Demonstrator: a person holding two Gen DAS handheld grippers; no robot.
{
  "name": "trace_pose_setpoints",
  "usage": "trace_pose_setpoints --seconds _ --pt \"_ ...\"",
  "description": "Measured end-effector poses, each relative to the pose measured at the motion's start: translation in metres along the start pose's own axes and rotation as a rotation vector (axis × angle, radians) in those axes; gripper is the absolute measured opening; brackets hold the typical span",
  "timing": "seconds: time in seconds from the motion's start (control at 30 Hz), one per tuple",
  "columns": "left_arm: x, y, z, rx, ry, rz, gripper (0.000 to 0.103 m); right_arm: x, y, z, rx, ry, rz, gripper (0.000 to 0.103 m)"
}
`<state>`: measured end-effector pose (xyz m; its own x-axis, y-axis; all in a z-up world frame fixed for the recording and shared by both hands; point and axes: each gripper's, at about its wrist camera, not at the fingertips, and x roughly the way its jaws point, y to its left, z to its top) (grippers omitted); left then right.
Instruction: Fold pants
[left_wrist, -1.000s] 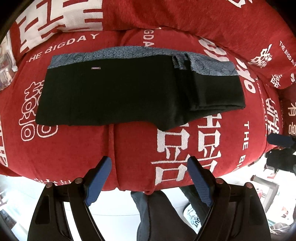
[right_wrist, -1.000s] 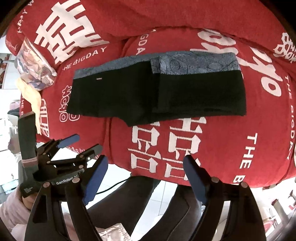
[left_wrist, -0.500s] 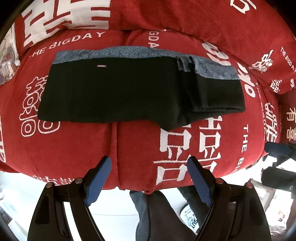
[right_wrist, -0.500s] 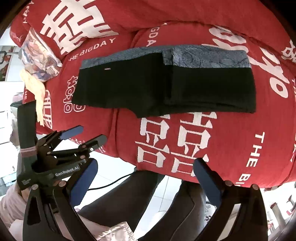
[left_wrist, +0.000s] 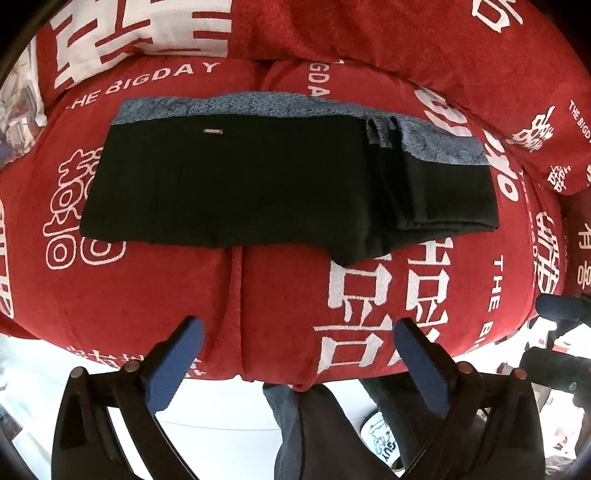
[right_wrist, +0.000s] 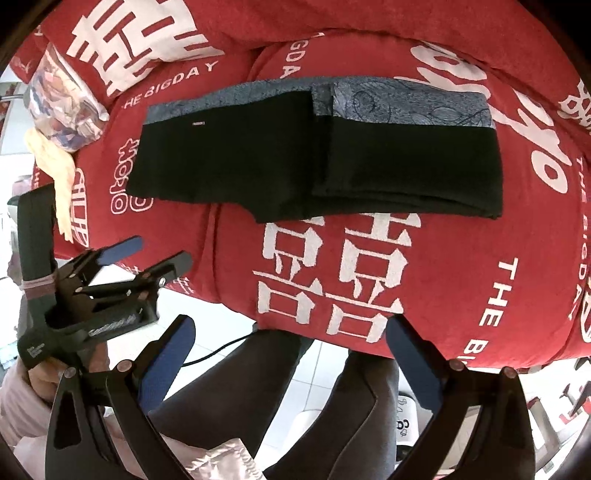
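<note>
Black pants (left_wrist: 258, 184) with a grey-blue patterned waistband lie folded flat on the red sofa seat (left_wrist: 277, 314). Their right part is doubled over in layers (right_wrist: 406, 155). My left gripper (left_wrist: 298, 325) hovers over the seat's front edge, short of the pants; its jaws are opening with nothing between them. It also shows at the left of the right wrist view, where the left gripper (right_wrist: 155, 254) is held by a hand. My right gripper (right_wrist: 290, 321) hangs open and empty over the front edge too, clear of the pants.
Red back cushions (left_wrist: 369, 37) with white lettering rise behind the seat. A clear bag of small items (right_wrist: 62, 96) and a pale yellow cloth (right_wrist: 55, 173) lie at the sofa's left end. A person's dark-trousered legs (right_wrist: 236, 387) stand on white tiled floor (right_wrist: 314, 369) below.
Both grippers' jaws stand wider than a second ago; the left widened last. The pants have not moved. Both views drifted only slightly.
</note>
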<state>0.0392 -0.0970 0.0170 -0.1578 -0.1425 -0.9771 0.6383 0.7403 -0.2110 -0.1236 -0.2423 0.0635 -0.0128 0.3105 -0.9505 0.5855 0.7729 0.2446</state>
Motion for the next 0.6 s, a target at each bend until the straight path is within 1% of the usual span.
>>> trace_pose_setpoints --seconds 0.13,0.27,0.47,0.6 --pt "0.004 0.001 0.001 -0.010 0.010 0.006 0.103 0.002 -0.002 0.000 0.000 0.006 -0.009 0.103" --pt "0.009 0.005 0.000 -0.043 0.027 0.014 0.103 0.003 -0.003 0.001 -0.003 0.013 -0.022 0.103" --pt "0.018 0.021 0.000 -0.111 0.042 0.008 0.103 0.010 -0.007 0.001 0.001 0.029 -0.036 0.103" --pt "0.021 0.032 0.001 -0.154 0.043 -0.017 0.103 0.016 -0.009 0.002 0.002 0.041 -0.052 0.103"
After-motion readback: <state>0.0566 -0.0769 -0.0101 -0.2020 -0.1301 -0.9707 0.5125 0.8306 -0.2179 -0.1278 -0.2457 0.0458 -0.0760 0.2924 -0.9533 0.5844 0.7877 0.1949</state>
